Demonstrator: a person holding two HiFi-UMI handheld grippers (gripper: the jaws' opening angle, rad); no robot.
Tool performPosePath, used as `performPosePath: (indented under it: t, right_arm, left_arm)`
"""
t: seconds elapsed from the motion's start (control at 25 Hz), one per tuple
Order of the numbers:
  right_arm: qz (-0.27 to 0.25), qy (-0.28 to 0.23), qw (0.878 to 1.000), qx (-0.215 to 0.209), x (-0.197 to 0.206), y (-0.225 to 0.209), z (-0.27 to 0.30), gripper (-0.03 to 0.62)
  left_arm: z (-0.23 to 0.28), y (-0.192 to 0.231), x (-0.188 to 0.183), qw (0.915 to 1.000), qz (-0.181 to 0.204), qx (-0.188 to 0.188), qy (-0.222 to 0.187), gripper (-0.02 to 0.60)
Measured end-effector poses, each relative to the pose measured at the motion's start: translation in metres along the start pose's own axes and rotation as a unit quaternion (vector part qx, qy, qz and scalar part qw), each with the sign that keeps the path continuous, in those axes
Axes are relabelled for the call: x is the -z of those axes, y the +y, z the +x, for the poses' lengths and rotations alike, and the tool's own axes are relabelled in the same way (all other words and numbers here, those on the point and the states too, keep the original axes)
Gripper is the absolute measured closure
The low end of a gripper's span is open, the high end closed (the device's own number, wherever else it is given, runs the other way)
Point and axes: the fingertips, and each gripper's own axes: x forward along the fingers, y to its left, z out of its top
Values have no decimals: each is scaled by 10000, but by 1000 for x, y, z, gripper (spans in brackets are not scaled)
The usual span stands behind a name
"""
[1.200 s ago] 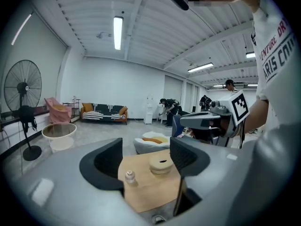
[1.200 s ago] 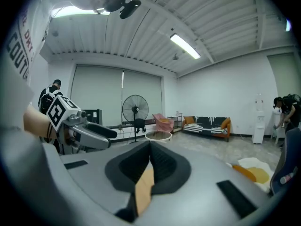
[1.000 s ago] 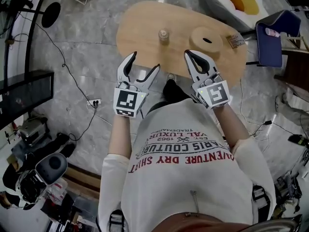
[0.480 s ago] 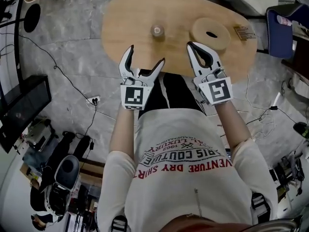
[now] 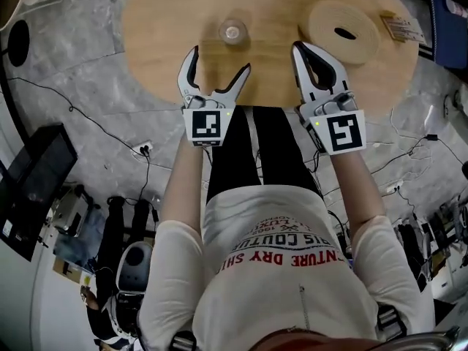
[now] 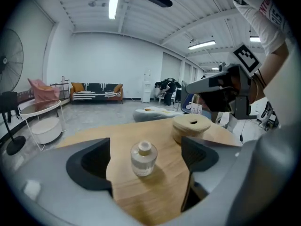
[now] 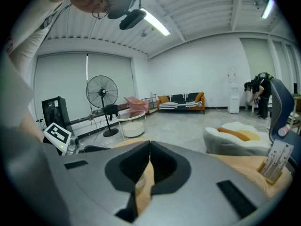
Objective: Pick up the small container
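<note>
The small container, a clear glass bottle (image 5: 232, 30) with a short neck, stands upright on the oval wooden table (image 5: 168, 42). My left gripper (image 5: 218, 62) hovers over the table's near edge just short of the bottle. Its jaws are opening wide, with nothing between them. In the left gripper view the bottle (image 6: 143, 158) sits straight ahead, centred in the gap and untouched. My right gripper (image 5: 303, 50) is to the right, jaws shut and empty, near a round wooden disc.
A thick round wooden disc with a centre hole (image 5: 342, 28) lies on the table's right side, with a small printed card (image 5: 401, 26) beyond it. A blue chair (image 5: 450, 6) stands at far right. Cables and a black box (image 5: 36, 174) lie on the floor at left.
Both grippers have moved forward over the table's near edge, closer to the bottle. The left jaws have spread wider. The right jaws stay shut.
</note>
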Motion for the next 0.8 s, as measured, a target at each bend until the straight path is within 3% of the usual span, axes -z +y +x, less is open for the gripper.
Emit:
performPosePath:
  t: [0.32, 0.68, 0.8]
  right_arm:
    - [386, 80, 9988, 291, 63, -11, 29, 586]
    - [501, 22, 9979, 410, 85, -22, 54, 586]
    - [464, 128, 9981, 374, 94, -22, 57, 586]
  left_arm:
    - [60, 5, 51, 9999, 56, 141, 62, 123]
    - [104, 5, 56, 9986, 447, 198, -188, 121]
    - [112, 6, 53, 9989, 366, 191, -225, 121]
